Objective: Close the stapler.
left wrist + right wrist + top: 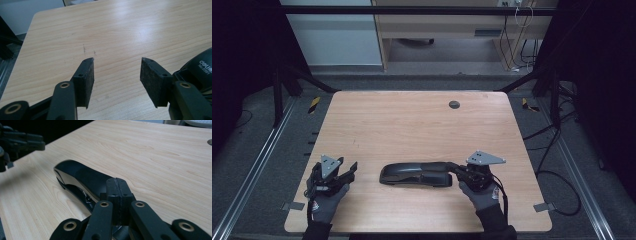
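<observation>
— What do we count?
— One table (412, 125), one black stapler (414, 174) lying near its front edge.
— Our fingers?
— Right gripper (117, 185): closed together, resting at the stapler's end. Left gripper (116, 75): wide apart, empty, beside it.

"deli", apparently "No.0391", on black stapler (200, 68)

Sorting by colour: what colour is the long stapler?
Black stapler, clearest in the high view.

Stapler (414, 174): glossy black, white lettering
Table (412, 125): light wood grain
Gloves (328, 202): grey
Left gripper (348, 170): black, grey plate
</observation>
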A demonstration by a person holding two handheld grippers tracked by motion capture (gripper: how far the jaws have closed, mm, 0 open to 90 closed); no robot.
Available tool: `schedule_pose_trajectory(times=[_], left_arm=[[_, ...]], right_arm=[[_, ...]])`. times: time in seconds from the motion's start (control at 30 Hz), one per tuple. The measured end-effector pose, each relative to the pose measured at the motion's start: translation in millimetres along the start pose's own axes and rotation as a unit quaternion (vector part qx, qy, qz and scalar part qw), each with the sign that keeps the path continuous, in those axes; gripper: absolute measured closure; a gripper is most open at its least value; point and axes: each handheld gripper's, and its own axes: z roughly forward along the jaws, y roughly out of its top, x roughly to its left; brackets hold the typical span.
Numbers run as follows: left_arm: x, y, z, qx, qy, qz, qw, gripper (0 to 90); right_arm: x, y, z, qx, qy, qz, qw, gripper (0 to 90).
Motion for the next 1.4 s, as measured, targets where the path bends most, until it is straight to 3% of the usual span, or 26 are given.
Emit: schedule_pose_trajectory(times=[0.6,0.87,1.4], left_arm=[[5.6,-3.0,-3.4,-0.001,0.012,-0.010,0.9999,44.4],[8.1,-3.5,-4.7,0.000,0.014,-0.014,0.9998,44.5],[12.0,-2.8,-7.8,-0.004,0.018,-0.018,0.9997,44.5]], right_arm=[[-4.5,-13.1,4.3,0.005,-0.004,0.007,1.0000,90.0],[-8.9,-21.4,7.1,0.006,0.001,0.021,0.9998,90.0],[-7.8,-22.9,8.5,0.012,-0.006,0.014,0.9998,90.0]])
